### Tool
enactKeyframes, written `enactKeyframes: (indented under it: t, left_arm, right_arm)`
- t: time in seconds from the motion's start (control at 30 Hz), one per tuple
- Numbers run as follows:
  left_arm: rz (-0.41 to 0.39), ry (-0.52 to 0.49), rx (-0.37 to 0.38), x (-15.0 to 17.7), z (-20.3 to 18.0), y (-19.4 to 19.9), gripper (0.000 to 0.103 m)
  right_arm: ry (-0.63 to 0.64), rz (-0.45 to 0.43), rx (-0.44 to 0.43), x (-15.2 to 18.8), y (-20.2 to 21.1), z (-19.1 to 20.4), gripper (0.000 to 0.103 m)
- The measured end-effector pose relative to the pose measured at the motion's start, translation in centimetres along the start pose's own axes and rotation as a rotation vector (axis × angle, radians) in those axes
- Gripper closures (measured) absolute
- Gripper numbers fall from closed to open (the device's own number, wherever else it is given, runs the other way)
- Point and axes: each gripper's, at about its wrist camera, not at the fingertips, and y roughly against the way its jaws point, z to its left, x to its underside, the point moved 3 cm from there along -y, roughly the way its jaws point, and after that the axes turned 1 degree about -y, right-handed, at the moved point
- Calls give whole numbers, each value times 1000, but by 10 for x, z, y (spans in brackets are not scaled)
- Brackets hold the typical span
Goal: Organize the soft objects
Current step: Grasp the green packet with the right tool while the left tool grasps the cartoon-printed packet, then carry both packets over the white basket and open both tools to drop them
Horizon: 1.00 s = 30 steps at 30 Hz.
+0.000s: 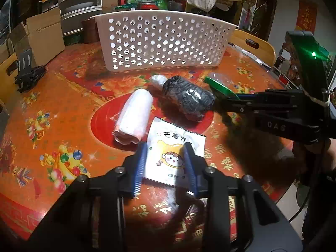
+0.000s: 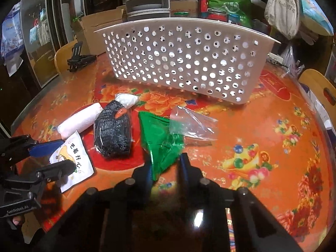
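A white cartoon-printed packet (image 1: 175, 157) lies on the table between the open fingers of my left gripper (image 1: 164, 163); it also shows in the right wrist view (image 2: 72, 159). My right gripper (image 2: 166, 163) is shut on a green plastic bag (image 2: 160, 138) with a clear end, held just above the table; the bag also shows in the left wrist view (image 1: 220, 86). A pink-white rolled cloth (image 1: 134, 117), a black wrapped bundle (image 1: 189, 98) and a small white bundle (image 1: 157, 80) lie in front of the white perforated basket (image 1: 166, 42).
The round table (image 2: 273, 136) has a red and orange flowered cover. A black clamp stand (image 1: 27, 75) sits at the left edge. Cardboard boxes (image 1: 40, 35), stacked drawers and bags stand behind the basket. Wooden chair backs (image 2: 319, 86) rise at the table's edges.
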Motion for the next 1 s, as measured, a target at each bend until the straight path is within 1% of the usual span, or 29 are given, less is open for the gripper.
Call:
enactKeyframes:
  t: [0.1,0.2,0.27,0.3,0.67,0.77,1.0]
  left_arm:
    - [-25,-2,11,-1,-3,6,83]
    - [-41,-12,7,0,-6,9,85]
    - [-42,-8,22,1,-6,10,87]
    - [-44,-3,32,1,-6,11,89]
    - [-71,-16,83,3,-16,25,96]
    - [-87,-25,91,0,-20,31,99]
    - [-120,-52,104,-7,-29,46,99]
  right_arm:
    - [-12,-8,-14,3,3,0,84]
    - [-10,-25,-25,5,11,2,85]
    - [-11,-38,-28,5,16,3,85]
    - [-13,-43,-29,5,18,4,85]
    - [-42,-93,-41,4,40,-1,86]
    - [-47,-108,-45,3,46,-1,89]
    - [-45,-138,-53,0,58,0,91]
